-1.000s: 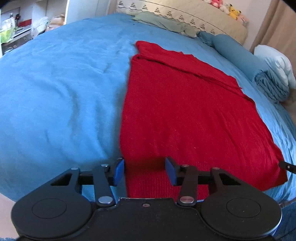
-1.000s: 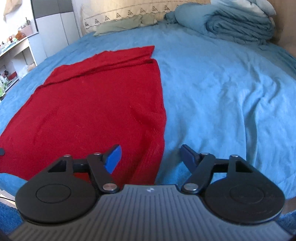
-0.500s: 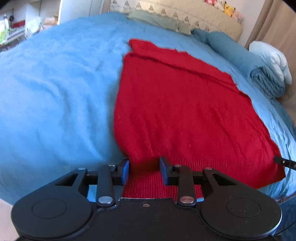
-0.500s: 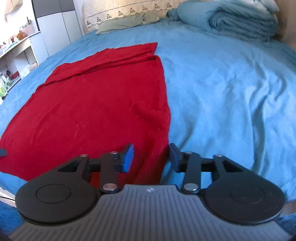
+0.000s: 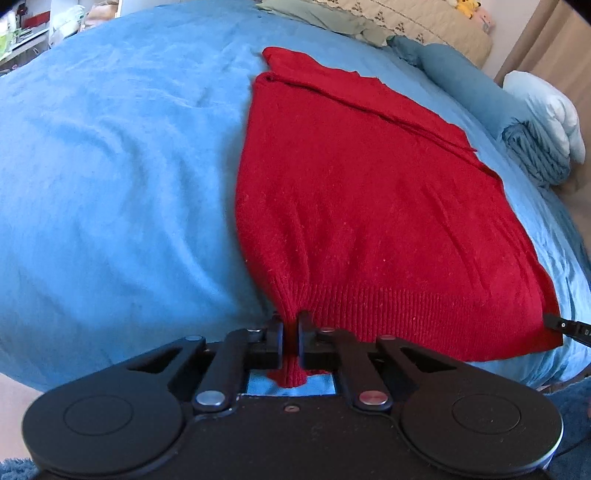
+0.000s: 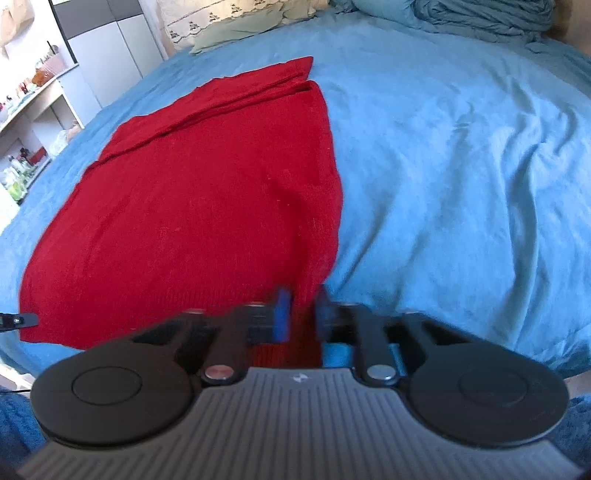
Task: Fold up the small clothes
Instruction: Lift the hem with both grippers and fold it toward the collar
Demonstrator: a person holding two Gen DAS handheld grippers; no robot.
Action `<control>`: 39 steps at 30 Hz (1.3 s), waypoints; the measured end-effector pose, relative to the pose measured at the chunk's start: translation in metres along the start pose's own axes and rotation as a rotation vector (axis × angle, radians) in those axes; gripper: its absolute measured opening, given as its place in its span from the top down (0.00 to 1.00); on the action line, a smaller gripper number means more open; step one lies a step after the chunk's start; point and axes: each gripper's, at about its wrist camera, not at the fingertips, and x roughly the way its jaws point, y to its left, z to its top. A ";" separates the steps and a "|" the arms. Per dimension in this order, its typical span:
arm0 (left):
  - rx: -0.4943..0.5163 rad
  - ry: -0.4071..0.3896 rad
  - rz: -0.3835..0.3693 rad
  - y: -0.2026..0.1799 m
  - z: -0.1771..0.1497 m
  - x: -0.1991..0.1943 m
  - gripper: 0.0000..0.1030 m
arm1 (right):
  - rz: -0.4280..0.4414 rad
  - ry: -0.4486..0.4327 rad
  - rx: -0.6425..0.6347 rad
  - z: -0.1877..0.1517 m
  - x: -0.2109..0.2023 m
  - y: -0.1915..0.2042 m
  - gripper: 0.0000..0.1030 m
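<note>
A red knitted garment (image 5: 369,206) lies flat on the blue bed; it also shows in the right wrist view (image 6: 192,206). My left gripper (image 5: 290,328) is shut on its near left hem corner, and the ribbed cloth bunches between the fingers. My right gripper (image 6: 301,310) is nearly closed on the near right hem corner, with red cloth between the blurred blue pads (image 6: 282,314). The far end of the garment has a folded layer on top.
The blue bedsheet (image 5: 110,184) spreads wide on both sides. Rolled blue bedding and a white pillow (image 5: 546,122) lie at the far right, and pillows (image 6: 236,29) sit at the headboard. Shelves with small items (image 6: 22,162) stand left of the bed.
Both grippers have closed from wide open onto the near hem corners of the red garment. The hem now bunches and lifts slightly at the left gripper.
</note>
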 end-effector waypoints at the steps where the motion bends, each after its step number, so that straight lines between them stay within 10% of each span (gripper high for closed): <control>1: -0.001 -0.001 0.001 -0.001 0.001 -0.002 0.94 | 0.002 -0.005 -0.001 0.001 -0.002 0.001 0.78; 11: -0.150 -0.143 -0.118 -0.001 0.047 -0.045 0.94 | 0.152 -0.127 0.106 0.045 -0.039 0.001 0.79; 19: -0.162 -0.328 -0.160 -0.027 0.177 -0.043 0.94 | 0.278 -0.227 0.190 0.162 -0.025 0.008 0.80; 29: -0.215 -0.372 -0.101 -0.033 0.344 0.087 0.94 | 0.213 -0.244 0.262 0.343 0.123 0.011 0.80; 39: -0.275 -0.280 -0.053 -0.004 0.353 0.201 0.94 | 0.146 -0.157 0.293 0.351 0.258 -0.004 0.79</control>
